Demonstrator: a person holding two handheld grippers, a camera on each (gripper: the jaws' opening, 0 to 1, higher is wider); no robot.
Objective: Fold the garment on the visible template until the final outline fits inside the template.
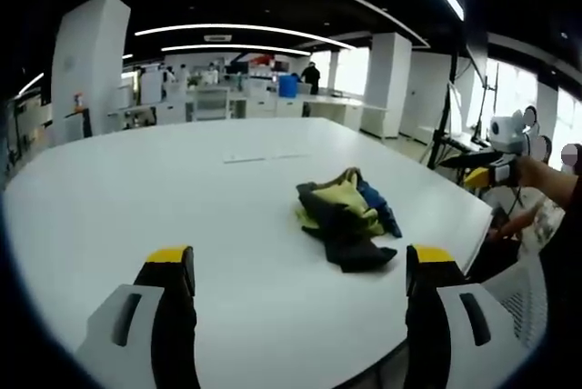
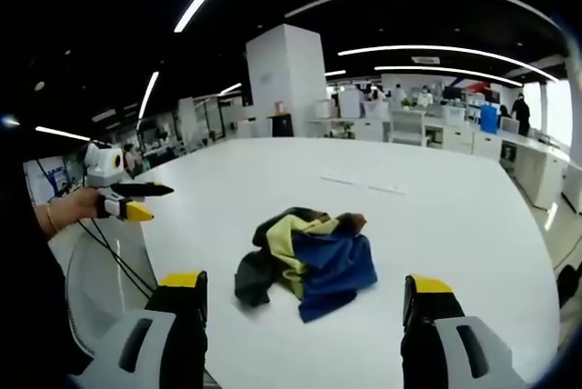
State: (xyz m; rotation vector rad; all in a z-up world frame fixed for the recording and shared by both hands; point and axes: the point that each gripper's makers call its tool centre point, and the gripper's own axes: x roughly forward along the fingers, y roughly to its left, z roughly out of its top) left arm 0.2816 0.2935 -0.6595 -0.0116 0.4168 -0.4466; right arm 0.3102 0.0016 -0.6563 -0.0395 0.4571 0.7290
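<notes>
A crumpled garment (image 1: 346, 216) in yellow, blue and dark grey lies bunched on the white table (image 1: 182, 180), right of centre and near the edge. My left gripper (image 1: 300, 262) hovers short of it, jaws wide apart and open with nothing between them. A hand holds my right gripper (image 1: 482, 169) off the table's right side. From the right gripper view the garment (image 2: 309, 257) lies just beyond my right gripper (image 2: 305, 284), which is open and holds nothing. My left gripper (image 2: 136, 200) shows at the left, held by a hand. A faint pale strip (image 2: 364, 183) marks the table behind the garment.
The table edge (image 1: 473, 234) runs close to the garment. A mesh chair (image 1: 523, 303) and a black stand (image 1: 446, 116) are beyond that edge. Cables (image 2: 109, 253) hang at the table's left side. Desks, pillars and distant people fill the background.
</notes>
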